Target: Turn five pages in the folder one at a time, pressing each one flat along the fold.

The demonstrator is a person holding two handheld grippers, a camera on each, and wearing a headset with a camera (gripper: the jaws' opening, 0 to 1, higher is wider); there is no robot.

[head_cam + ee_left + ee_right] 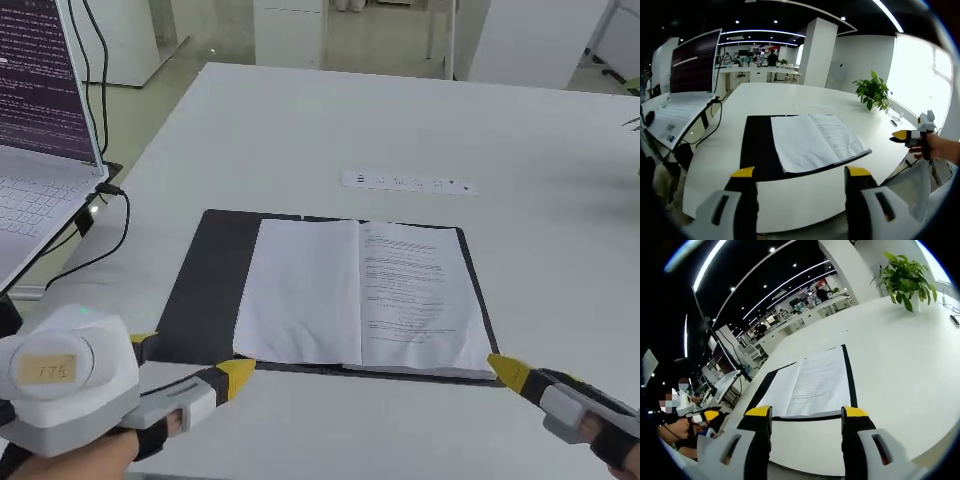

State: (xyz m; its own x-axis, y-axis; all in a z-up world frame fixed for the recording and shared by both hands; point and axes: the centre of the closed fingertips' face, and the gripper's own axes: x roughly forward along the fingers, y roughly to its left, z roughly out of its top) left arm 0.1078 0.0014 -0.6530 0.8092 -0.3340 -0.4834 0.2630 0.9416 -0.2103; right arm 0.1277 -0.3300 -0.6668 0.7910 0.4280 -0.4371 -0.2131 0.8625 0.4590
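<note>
A black folder (205,295) lies open on the white table (330,120), with a blank left page (300,290) and a printed right page (410,290) lying flat. My left gripper (190,358) hovers open near the folder's front left corner, nothing between its yellow-tipped fingers. My right gripper (515,375) is off the front right corner, its tip just clear of the pages. In the left gripper view the folder (757,145) lies ahead of the open left gripper (800,172), and the right gripper (905,136) shows at the right. The right gripper view has the folder (850,375) beyond the open right gripper (807,412).
An open laptop (30,130) stands at the table's left edge, with a black cable (110,240) trailing toward the folder. A white strip (410,183) lies flat behind the folder. A potted plant (872,90) stands at the table's far right end.
</note>
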